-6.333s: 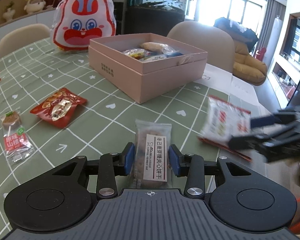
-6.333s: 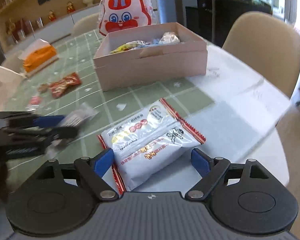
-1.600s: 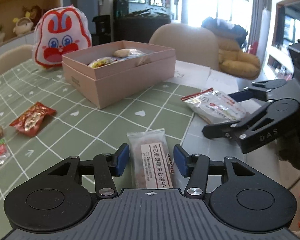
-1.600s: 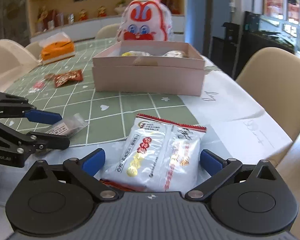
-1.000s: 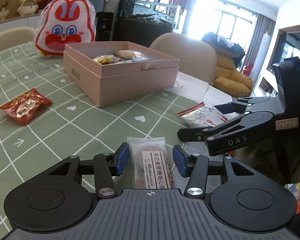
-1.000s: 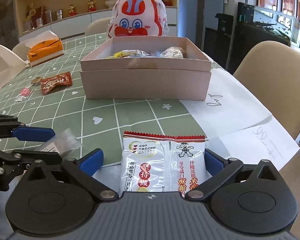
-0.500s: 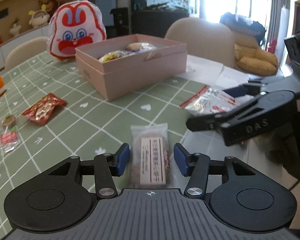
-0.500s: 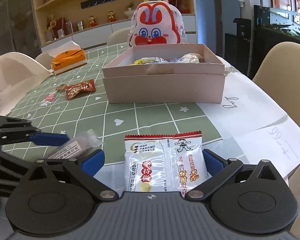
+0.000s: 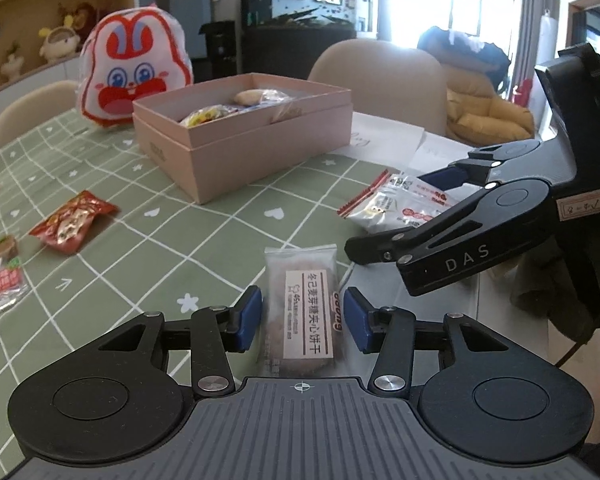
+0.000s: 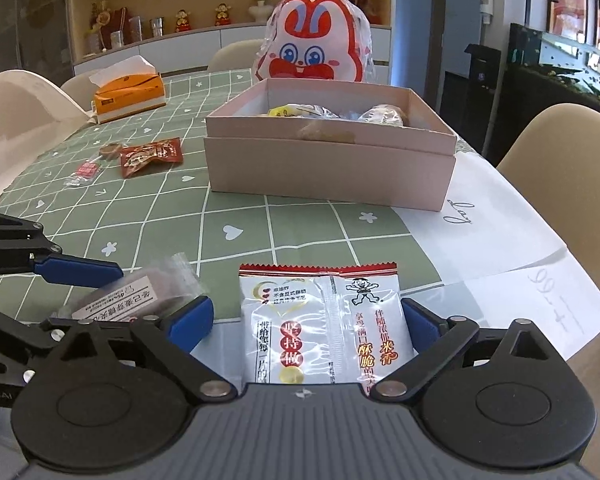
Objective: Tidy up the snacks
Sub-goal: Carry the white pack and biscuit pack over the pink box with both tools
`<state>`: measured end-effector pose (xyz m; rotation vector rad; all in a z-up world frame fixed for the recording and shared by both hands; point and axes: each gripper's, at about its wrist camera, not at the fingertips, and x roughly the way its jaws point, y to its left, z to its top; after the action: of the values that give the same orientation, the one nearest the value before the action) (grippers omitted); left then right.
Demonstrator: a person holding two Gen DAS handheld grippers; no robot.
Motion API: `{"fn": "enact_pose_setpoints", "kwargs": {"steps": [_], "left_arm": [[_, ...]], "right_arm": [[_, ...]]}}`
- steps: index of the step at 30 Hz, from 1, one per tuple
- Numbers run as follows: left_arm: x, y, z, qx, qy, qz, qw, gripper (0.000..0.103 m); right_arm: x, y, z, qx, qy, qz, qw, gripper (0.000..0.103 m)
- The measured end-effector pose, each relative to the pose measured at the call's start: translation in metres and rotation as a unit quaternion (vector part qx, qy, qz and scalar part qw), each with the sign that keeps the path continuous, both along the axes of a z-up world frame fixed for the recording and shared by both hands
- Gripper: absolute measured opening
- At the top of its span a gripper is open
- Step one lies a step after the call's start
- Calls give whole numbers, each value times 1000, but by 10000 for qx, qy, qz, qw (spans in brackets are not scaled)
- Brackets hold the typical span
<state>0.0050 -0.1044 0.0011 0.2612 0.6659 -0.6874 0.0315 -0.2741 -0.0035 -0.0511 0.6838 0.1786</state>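
Both low over the worktop [image 9: 204,240], left gripper [image 9: 303,315] fingers apart around biscuit packet [image 9: 305,312], right gripper [image 10: 307,320] fingers apart around rice-cracker packet [image 10: 324,320].

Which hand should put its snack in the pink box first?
Probably the right. Its gripper has the rice cracker pack between its fingers and faces the pink box straight ahead. The left gripper straddles the biscuit pack, but the box sits further off to its left.

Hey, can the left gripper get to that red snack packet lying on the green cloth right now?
Probably not yet. The left gripper has the clear biscuit packet between its fingers. The red snack packet lies off to its left, with open tablecloth between.
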Motion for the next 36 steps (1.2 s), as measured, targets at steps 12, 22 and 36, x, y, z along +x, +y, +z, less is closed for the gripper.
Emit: {"fn": "enact_pose_setpoints", "kwargs": {"steps": [12,22,36], "left_arm": [[-9,-1,0,69,-222,340,9992,47],[-10,-3,0,82,-231,447,9987,45],[-1,-26,19,506,-271,74,9983,39]], "right_arm": [[-3,-3,-1,57,-76,-53,9999,95],[-6,-9,-1,276,-121,49,9995,95],[-3,-28,13,106,-110,854,9962,76]]}}
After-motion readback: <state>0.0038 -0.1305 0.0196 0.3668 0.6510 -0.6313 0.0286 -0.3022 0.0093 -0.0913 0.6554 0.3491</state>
